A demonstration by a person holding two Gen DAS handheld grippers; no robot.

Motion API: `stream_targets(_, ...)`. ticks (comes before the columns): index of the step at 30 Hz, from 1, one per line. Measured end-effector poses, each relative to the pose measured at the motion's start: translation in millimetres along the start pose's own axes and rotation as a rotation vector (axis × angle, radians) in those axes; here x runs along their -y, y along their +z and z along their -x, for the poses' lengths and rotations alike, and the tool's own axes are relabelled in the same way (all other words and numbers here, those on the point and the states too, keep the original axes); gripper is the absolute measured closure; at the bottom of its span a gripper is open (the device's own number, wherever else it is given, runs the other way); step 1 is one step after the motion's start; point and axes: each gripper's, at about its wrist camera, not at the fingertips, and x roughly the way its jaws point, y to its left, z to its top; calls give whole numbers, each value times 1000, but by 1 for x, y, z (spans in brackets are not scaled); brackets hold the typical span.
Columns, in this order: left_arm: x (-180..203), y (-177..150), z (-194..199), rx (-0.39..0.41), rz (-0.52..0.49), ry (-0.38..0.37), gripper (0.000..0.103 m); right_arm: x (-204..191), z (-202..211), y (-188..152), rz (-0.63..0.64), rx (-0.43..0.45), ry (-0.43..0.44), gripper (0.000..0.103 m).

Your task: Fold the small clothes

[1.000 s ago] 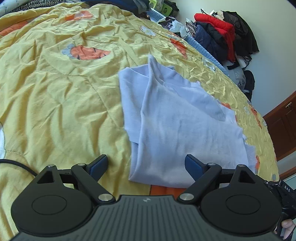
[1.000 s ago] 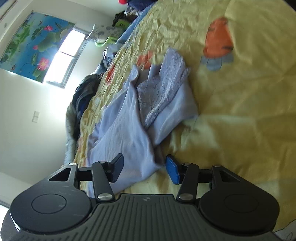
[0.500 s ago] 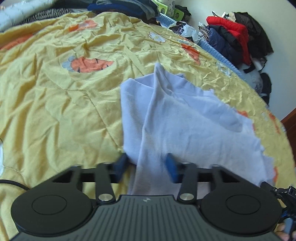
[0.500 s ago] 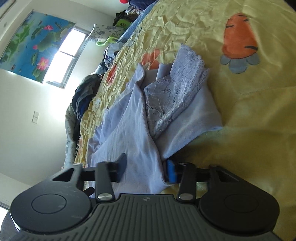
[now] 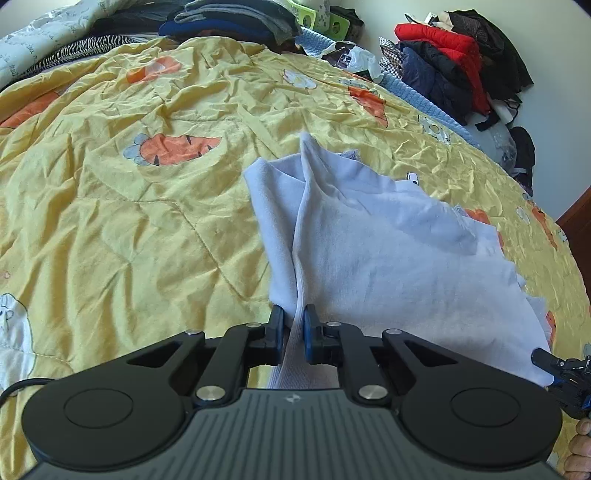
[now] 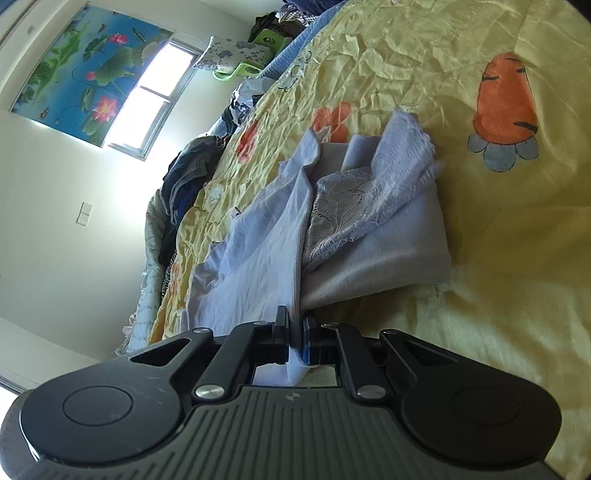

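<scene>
A pale lavender garment (image 5: 373, 251) lies partly folded on the yellow carrot-print quilt (image 5: 110, 229). My left gripper (image 5: 294, 325) is shut on the garment's near edge, which rises into a ridge between the blue pads. In the right wrist view the same garment (image 6: 258, 258) shows a lace-trimmed part (image 6: 373, 199) folded on top. My right gripper (image 6: 294, 328) is shut on another near edge of it. The right gripper's tip also shows at the far right of the left wrist view (image 5: 554, 365).
Piles of clothes lie at the bed's far side: red and dark jackets (image 5: 454, 62) by the wall and folded dark clothes (image 5: 229, 22) at the head. A green object (image 6: 255, 44), a window (image 6: 151, 99) and a lotus picture (image 6: 85, 70) are beyond the bed.
Both grippers moved forward onto the garment's near edges and went from open to shut on the fabric. The cloth between them has lifted slightly.
</scene>
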Motion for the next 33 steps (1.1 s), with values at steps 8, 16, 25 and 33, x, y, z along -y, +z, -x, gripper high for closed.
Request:
stream_targets(8, -7, -12, -11, -14, -19, -1, 92, 28, 12, -16, -74, 40, -1, 91)
stream_targets(16, -5, -15, -1, 15, -142, 24, 71, 23, 23, -13, -31, 84, 12, 44)
stream_targets(25, -8, -3, 11, 118, -255, 179, 45, 44, 52, 36, -47, 172, -43, 47)
stream_targets(33, -27, -4, 1, 85, -164, 144, 45, 55, 48, 67, -45, 158, -117, 48)
